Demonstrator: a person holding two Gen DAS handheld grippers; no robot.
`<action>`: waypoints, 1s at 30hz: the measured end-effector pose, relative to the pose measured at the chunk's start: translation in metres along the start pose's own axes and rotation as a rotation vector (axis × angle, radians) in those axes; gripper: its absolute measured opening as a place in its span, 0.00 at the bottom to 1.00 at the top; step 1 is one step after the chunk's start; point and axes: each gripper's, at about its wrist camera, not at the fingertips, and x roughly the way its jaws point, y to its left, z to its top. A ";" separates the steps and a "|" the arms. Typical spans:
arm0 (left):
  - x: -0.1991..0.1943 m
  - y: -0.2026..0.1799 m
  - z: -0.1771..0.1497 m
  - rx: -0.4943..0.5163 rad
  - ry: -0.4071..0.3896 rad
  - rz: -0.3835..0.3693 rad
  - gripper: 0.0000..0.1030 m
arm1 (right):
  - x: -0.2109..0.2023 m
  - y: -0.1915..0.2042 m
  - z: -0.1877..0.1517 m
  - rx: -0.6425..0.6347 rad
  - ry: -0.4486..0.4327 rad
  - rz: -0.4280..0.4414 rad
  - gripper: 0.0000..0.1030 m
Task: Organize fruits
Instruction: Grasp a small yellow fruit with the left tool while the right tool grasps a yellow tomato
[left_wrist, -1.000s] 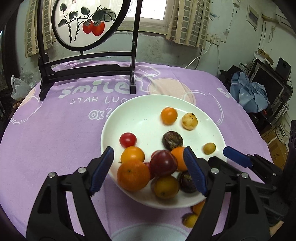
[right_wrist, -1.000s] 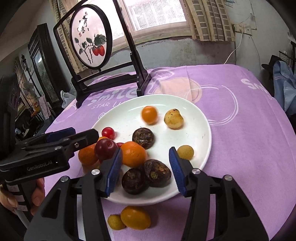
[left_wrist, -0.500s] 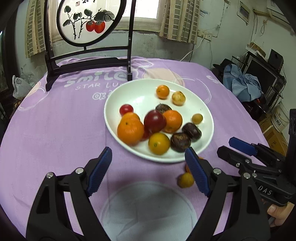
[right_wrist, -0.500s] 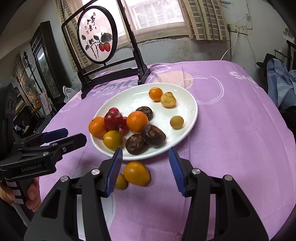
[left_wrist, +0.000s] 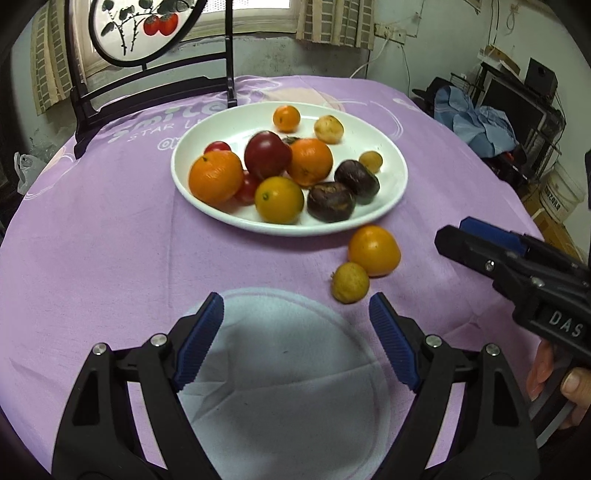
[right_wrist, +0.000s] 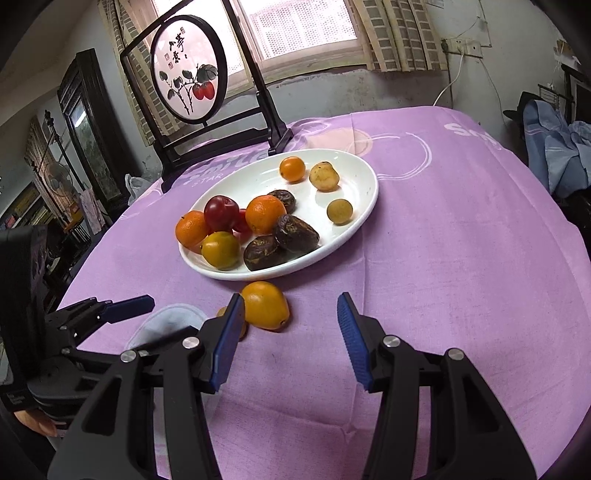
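Observation:
A white plate (left_wrist: 391, 195) (right_wrist: 364, 218) on the purple cloth holds several fruits: oranges, a dark red plum (left_wrist: 266, 154), brown passion fruits and small yellow ones. Two fruits lie on the cloth just in front of the plate: an orange one (left_wrist: 373, 250) (right_wrist: 264, 304) and a small yellow one (left_wrist: 350, 282). My left gripper (left_wrist: 295, 339) stands open and empty over a pale circle printed on the cloth, short of those two fruits. My right gripper (right_wrist: 290, 336) is open too, with the orange fruit just beyond its left finger (right_wrist: 229, 339). It also shows at the right in the left wrist view (left_wrist: 476, 240).
A black-framed round painted screen (right_wrist: 188, 70) stands behind the plate at the table's far side. The round table's edge drops off to the right, where a blue cloth (left_wrist: 480, 125) and shelves with boxes stand. A hand (left_wrist: 557, 376) grips the right tool.
Both grippers have drawn back from over the plate toward the table's near side, so the plate now lies farther off and the two loose fruits are in full view.

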 end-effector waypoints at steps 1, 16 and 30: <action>0.003 -0.003 -0.001 0.006 0.005 0.000 0.81 | 0.000 0.000 -0.001 -0.007 0.001 -0.001 0.51; 0.033 -0.025 0.007 0.059 0.020 0.029 0.67 | 0.001 0.004 0.000 -0.028 0.012 -0.010 0.51; 0.016 -0.015 0.003 0.055 0.015 -0.028 0.27 | 0.008 0.008 -0.004 -0.058 0.035 -0.023 0.51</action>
